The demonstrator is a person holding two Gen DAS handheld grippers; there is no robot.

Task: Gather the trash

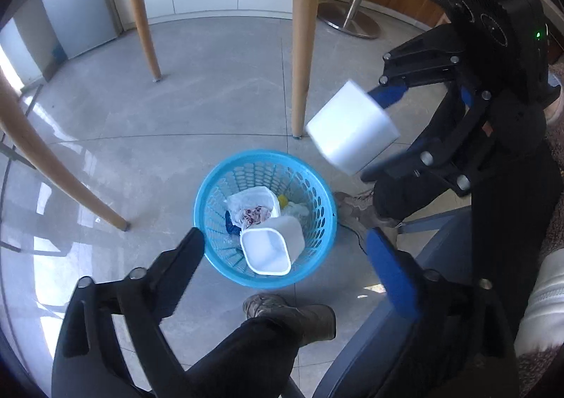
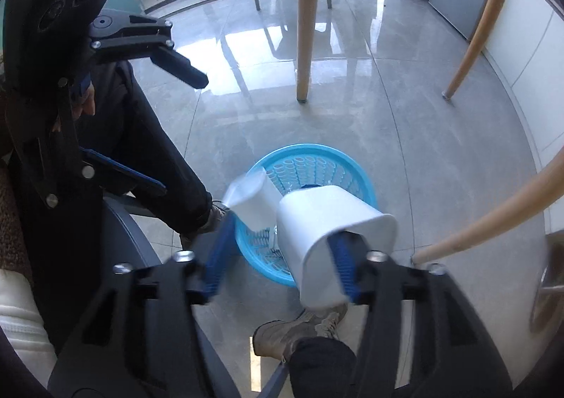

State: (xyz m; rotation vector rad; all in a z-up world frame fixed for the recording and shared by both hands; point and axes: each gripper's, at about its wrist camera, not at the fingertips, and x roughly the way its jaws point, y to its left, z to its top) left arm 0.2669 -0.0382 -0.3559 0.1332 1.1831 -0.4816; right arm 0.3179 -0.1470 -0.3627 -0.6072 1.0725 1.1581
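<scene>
Tools [image 1: 285, 239] [image 2: 282, 264] angled steeply down, spread, above blue basket [image 1: 211, 186].

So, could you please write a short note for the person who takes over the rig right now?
Left gripper: open, empty, above the blue basket.
Right gripper: open; the second white cup hangs loosely on one finger, not clamped, over the basket.
Done: the first white cup is in the basket with a crumpled wrapper.
Left: let the second cup drop in; it may need a shake. No further trash is in view.
</scene>
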